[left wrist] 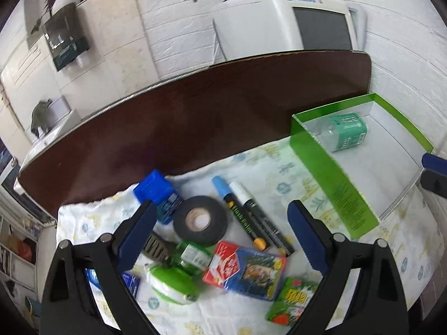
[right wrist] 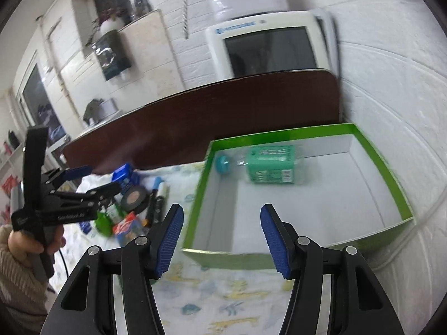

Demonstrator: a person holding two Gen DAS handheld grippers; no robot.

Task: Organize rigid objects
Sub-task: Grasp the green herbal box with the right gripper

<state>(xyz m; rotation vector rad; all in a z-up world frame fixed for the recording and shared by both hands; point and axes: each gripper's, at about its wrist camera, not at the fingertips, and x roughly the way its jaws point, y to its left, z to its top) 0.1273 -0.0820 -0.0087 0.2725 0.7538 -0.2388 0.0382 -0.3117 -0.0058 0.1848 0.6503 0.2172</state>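
A green box point(left wrist: 329, 173) with a white inside stands at the right of the patterned cloth; it holds a clear bottle with a teal label point(left wrist: 345, 135). The box point(right wrist: 391, 178) and bottle point(right wrist: 269, 164) also show in the right wrist view. My left gripper point(left wrist: 223, 209) is open above a pile: black tape roll point(left wrist: 200, 220), two markers point(left wrist: 245, 209), a blue-capped box point(left wrist: 156, 192), a red and blue card pack point(left wrist: 245, 270), a green item point(left wrist: 173, 282). My right gripper point(right wrist: 222, 217) is open and empty at the box's near edge.
A dark wooden board point(left wrist: 195, 117) runs behind the cloth. A white appliance point(left wrist: 285, 25) stands behind it, white brick wall to the right. A small green packet point(left wrist: 293, 301) lies near the front. The left gripper point(right wrist: 83, 181) shows in the right wrist view over the pile.
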